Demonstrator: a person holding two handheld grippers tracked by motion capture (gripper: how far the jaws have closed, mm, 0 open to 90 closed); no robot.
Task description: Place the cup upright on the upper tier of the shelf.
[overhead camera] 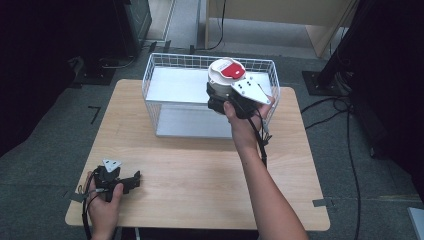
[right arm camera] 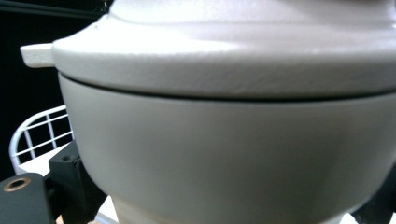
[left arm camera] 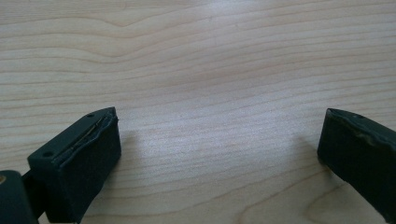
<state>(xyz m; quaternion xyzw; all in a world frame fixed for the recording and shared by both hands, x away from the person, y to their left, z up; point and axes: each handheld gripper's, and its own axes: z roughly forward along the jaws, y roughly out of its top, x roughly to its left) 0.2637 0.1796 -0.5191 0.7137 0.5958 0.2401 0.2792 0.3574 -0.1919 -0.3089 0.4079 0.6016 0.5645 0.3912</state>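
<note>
Clearly the white tub (overhead camera: pixel 226 75), a round container with a red patch on its lid, is the thing in hand: it hangs upright above the wire basket (overhead camera: pixel 159 62), over the basket's right part, and looks clear of the shelf (overhead camera: pixel 175 82) inside. The right gripper (overhead camera: pixel 220 100) holds it by the lower body, 1 jaw on each side, so the lid stays level and free; in the right gripper view the pale wall of the tub (right arm camera: pixel 224 154) sits right up against the camera, with a dark jaw at each bottom corner, which fits a firm clamp low on the body. Gripping low like that keeps the lid seam untouched and lets the base go down first, so I would judge it is being carried into or out of the basket; which of the 2 I cannot tell.

The basket stands at the far edge of the table (overhead camera: pixel 200 175), open side up. The left gripper (overhead camera: pixel 131 181) rests on the near left corner, well apart from all this, jaws spread wide over bare wood, holding nothing, parked out of the way
</note>
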